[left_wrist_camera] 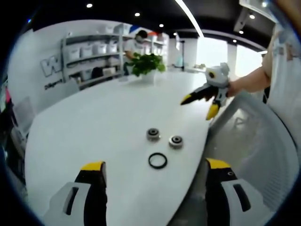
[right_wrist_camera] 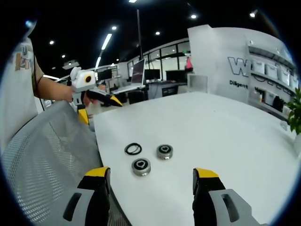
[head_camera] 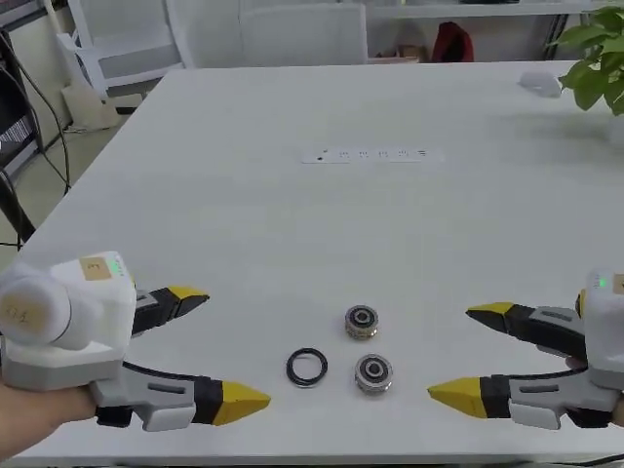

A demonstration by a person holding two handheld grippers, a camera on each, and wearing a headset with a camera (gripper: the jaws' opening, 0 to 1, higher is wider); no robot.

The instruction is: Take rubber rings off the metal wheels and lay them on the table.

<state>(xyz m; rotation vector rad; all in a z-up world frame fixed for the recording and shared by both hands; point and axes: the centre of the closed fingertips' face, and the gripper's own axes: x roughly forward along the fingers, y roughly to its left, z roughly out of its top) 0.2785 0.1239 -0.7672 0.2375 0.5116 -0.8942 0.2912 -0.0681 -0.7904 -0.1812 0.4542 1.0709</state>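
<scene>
Two metal wheels lie near the table's front edge: one point(head_camera: 362, 322) farther back, one point(head_camera: 373, 372) nearer me. A loose black rubber ring point(head_camera: 306, 367) lies flat to their left. The same wheels point(left_wrist_camera: 153, 133) point(left_wrist_camera: 176, 141) and ring point(left_wrist_camera: 157, 160) appear in the left gripper view, and the wheels point(right_wrist_camera: 164, 151) point(right_wrist_camera: 141, 166) and ring point(right_wrist_camera: 133, 149) in the right gripper view. My left gripper point(head_camera: 222, 347) is open at the left of them, holding nothing. My right gripper point(head_camera: 466, 352) is open at the right, holding nothing.
A white power strip point(head_camera: 364, 155) lies mid-table. A green plant point(head_camera: 595, 60) stands at the far right corner. A mesh chair back point(right_wrist_camera: 42, 155) sits by the table's near edge. White chairs point(head_camera: 117, 44) stand beyond the far side.
</scene>
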